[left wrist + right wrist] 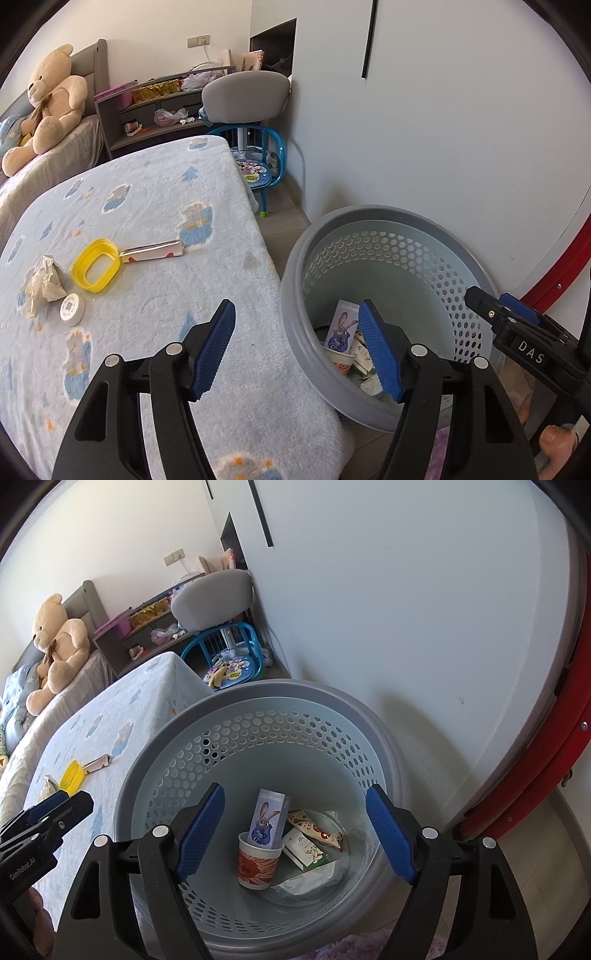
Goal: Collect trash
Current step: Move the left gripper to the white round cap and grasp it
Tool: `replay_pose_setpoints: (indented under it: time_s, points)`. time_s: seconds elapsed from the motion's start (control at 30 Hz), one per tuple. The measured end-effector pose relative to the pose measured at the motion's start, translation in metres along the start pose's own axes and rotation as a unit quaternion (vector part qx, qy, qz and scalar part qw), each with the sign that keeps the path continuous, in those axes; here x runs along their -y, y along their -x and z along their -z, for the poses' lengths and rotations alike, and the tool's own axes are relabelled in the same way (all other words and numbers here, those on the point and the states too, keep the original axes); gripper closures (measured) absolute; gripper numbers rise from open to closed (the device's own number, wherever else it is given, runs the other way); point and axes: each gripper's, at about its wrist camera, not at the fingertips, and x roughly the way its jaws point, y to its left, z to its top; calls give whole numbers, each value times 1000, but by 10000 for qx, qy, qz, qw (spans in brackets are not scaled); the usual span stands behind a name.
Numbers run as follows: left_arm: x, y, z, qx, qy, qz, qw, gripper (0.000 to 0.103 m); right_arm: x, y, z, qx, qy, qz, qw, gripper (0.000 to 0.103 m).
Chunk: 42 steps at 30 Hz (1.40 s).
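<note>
**Reaching back across the blanket for the remaining scraps**

Looking along our left gripper (pixel 295 350), we find its blue pads spread wide with nothing between them, straddling the edge where the blanket-covered table (pixel 155 206) meets the grey basket (pixel 295 295). Our right gripper (pixel 295 830) hangs over the basket mouth, its pads equally wide apart and empty; below it lie a paper cup (pixel 256 864), a rabbit-print box (pixel 267 821) standing in that cup, and some wrappers.

What is left to collect lies ahead and to the left of our left claw, well apart from it: a crumpled tissue (pixel 42 286), a small white round lid (pixel 72 309) just beside it, a yellow ring lid (pixel 96 270), and a flattened wrapper (pixel 151 253) touching the ring. Our left hand is clearly the nearer one; the right would have to cross the basket rim.

The wrapper's long axis runs roughly crosswise to our left fingers, its far end pointing toward the basket side. We judge a short-axis pinch would need little wrist turn.
</note>
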Motion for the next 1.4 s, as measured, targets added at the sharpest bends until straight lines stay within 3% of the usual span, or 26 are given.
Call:
replay_pose_setpoints:
  time_s: [0.6,0.8,1.13,1.4]
  points:
    - [-91,49,11,277,732,-711,9944,35,-12,1,2,-105,261,172,9995,22]
    - [-126,61,19,336,1013,-883,9904,35,-25,5,-1,-158,199,-119,9996,21]
    - [-175,59,37,220,1406,-1103,9837,34,-97,11,0,-55,875,-510,9948,16]
    - [-215,51,50,99,1692,-1235,9778,34,-155,-8,5,-242,1341,-887,9867,15]
